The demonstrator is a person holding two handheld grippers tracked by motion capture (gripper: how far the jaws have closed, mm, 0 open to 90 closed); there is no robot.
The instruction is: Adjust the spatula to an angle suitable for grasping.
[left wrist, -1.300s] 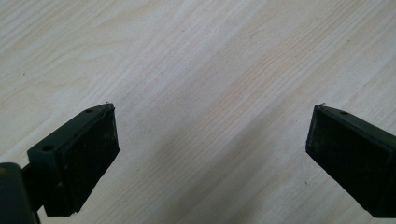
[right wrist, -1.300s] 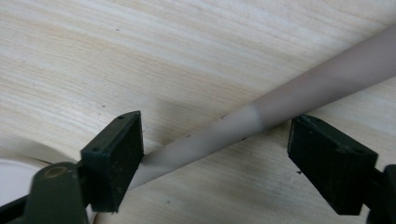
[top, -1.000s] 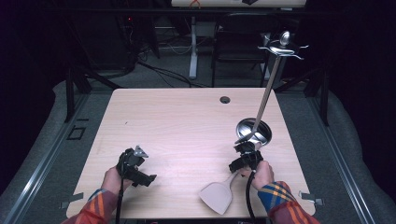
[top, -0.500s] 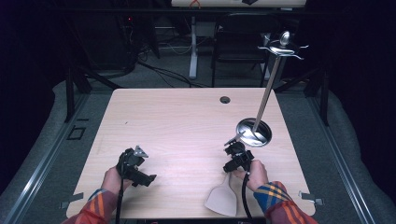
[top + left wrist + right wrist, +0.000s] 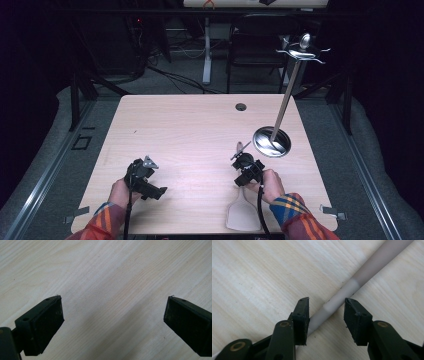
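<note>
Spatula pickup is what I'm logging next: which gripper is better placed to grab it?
Right. The right gripper already straddles the spatula handle with jaws apart, while the left gripper sits open over bare table.

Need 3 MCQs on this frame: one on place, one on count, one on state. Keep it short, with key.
1. Where does the metal stand's round base sit on the table?
A. far-left corner
B. right side, past the right tongs
C. off the table, on the floor

2. How many spatulas lie on the table?
A. one
B. two
C. three

3. What is the state of the right tongs?
A. shut tight on the handle
B. open, a jaw on each side of the spatula handle
C. open over bare wood

Answers:
1. B: the high view shows the base on the table's right side, just beyond the right tongs.
2. A: a single pale spatula lies at the near edge.
3. B: the right gripper view shows the handle running between the jaws, with a gap on the right jaw's side.
</note>
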